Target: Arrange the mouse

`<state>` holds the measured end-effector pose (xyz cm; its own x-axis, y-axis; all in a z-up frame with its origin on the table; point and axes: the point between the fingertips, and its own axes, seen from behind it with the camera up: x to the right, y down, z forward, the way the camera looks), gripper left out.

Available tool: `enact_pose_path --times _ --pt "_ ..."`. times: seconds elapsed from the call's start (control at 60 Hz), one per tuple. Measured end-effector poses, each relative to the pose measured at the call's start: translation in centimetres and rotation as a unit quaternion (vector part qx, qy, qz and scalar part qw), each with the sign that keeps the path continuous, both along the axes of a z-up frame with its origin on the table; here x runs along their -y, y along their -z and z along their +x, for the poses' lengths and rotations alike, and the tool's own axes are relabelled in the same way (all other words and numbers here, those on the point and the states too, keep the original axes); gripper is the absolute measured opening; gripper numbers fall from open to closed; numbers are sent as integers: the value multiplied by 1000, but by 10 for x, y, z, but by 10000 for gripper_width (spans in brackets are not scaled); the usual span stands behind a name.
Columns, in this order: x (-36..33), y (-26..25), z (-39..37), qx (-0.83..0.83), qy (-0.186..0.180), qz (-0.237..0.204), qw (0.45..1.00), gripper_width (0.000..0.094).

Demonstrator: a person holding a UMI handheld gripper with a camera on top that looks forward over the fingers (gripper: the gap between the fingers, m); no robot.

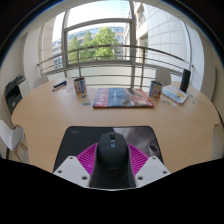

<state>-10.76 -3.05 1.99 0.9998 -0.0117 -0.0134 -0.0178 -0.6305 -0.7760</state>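
Observation:
A black computer mouse [111, 152] sits between my two fingers, and its sides touch both magenta pads [88, 157]. My gripper [111, 165] is shut on it. The mouse hangs over the near edge of a dark rectangular mouse mat [80, 135] that lies on the light wooden table [45, 112]. The mouse's rear end is hidden below the fingers.
A red-and-blue book or mat [122, 97] lies at the table's far side, with a small box [80, 87] to its left and a cup [155, 89] to its right. A dark speaker [185, 80] stands far right, black equipment [13, 95] far left. Windows and a railing lie beyond.

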Motion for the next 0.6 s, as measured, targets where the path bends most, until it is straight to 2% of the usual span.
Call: enact_pose_path --times 0.1,0.133,0.167,0.233,0.283,0.35,0.6 --pt "1 33 -5 -6 -6 -35 999 517" --pt "4 31 -9 -5 -5 -28 1000 560" --pt "5 24 -8 -1 -4 -22 1000 631" --pt "7 1 -4 14 -3 -15 1000 860" --pt "15 -6 -4 22 2 -8 1000 812" --pt "27 -26 -5 24 10 -1 1000 853" --pt "111 -112 -16 33 26 30 999 842"
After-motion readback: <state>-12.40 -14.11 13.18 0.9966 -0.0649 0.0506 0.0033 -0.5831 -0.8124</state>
